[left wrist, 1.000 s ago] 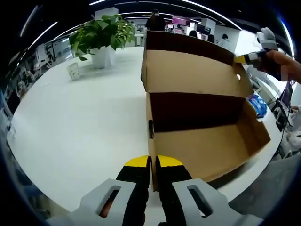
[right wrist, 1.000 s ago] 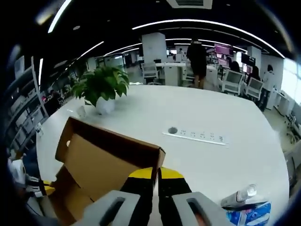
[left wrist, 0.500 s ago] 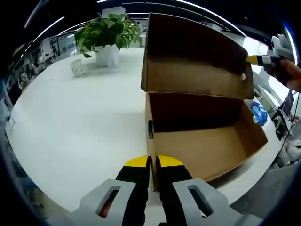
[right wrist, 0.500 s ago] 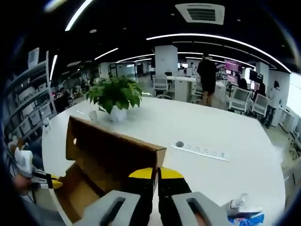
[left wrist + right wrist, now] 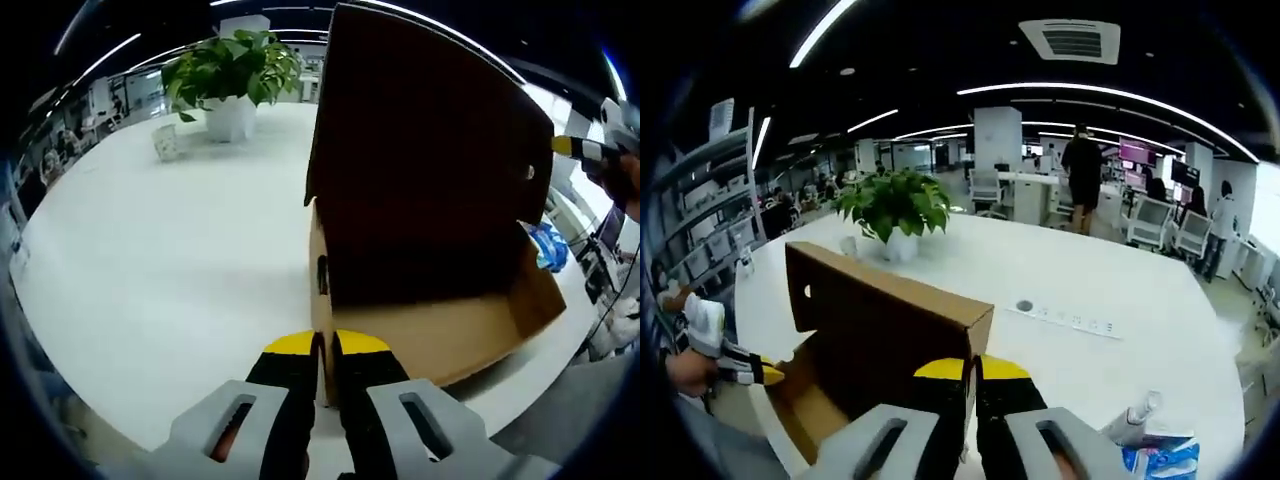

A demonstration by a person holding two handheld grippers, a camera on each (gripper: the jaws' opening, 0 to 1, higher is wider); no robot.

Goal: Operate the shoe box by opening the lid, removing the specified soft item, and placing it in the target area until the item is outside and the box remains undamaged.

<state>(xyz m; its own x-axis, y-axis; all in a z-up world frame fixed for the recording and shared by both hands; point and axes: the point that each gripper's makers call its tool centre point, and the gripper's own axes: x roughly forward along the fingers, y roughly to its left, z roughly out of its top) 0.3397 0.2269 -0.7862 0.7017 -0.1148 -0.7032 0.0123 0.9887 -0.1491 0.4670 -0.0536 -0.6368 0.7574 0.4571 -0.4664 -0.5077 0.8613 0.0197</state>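
Two grippers hold the shoe box (image 5: 430,330): left gripper (image 5: 326,345) clamps its 6 o'clock wall; right gripper (image 5: 972,368) pinches the raised lid (image 5: 890,320).

A potted plant (image 5: 232,75) and a small cup (image 5: 166,143) were seen on the white table (image 5: 150,260); a blue pack (image 5: 1160,458) lay near its edge.

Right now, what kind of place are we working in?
Most likely an open-plan office: desks with office chairs in the background, a large white table with a built-in power strip, and a potted plant.
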